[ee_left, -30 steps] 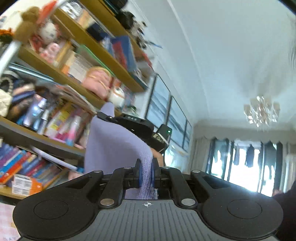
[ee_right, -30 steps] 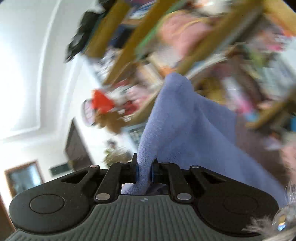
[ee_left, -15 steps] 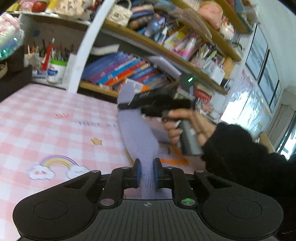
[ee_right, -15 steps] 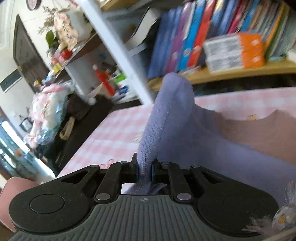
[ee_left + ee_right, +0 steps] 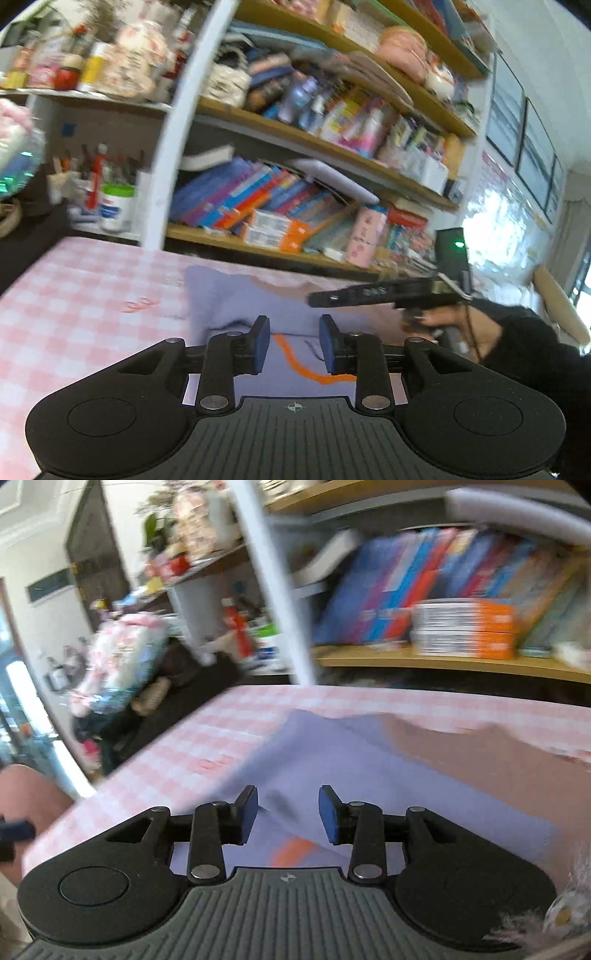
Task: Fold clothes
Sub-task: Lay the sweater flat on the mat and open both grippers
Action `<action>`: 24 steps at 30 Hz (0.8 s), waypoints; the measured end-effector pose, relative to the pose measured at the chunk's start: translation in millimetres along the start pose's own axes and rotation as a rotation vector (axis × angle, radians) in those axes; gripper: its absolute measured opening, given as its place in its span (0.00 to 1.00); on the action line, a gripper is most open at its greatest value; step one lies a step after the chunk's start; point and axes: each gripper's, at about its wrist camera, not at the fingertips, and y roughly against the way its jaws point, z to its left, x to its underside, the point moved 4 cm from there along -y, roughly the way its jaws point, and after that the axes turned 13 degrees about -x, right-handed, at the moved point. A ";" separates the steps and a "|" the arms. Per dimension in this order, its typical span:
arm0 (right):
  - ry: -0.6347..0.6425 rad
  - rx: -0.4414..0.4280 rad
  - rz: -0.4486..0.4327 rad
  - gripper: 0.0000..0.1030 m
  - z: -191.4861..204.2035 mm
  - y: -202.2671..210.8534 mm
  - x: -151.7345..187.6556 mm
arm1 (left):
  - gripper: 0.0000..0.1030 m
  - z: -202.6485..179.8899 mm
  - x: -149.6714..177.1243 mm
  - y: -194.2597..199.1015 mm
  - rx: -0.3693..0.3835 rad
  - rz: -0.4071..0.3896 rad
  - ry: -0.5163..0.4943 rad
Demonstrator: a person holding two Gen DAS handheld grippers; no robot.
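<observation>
A lavender garment with an orange line on it lies on the pink checked tablecloth; a brownish part shows at its far side. My left gripper is open just above the garment's near part, holding nothing. My right gripper is open above the same garment, also empty. In the left wrist view the right gripper's body, held by a hand in a black sleeve, hovers over the garment's right side.
A bookshelf packed with books and boxes stands right behind the table. A white post rises at the table's far edge. Pens and jars sit at far left. Dark furniture with a plush toy is left of the table.
Both grippers swung down from holding the garment up in the air, laid it on the table and opened, letting it go.
</observation>
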 end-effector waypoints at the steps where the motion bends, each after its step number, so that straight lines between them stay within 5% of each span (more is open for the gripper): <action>1: 0.002 0.029 -0.008 0.34 -6.8 13.2 3.9 | 0.28 -10.5 -0.2 -7.9 0.012 0.014 -0.025; 9: -0.073 0.250 -0.067 0.37 -73.1 87.4 41.3 | 0.39 -93.4 4.6 -78.5 0.047 0.100 -0.228; 24: -0.130 0.274 -0.207 0.39 -91.1 131.7 61.8 | 0.44 -212.8 53.2 -185.8 -0.026 0.120 -0.761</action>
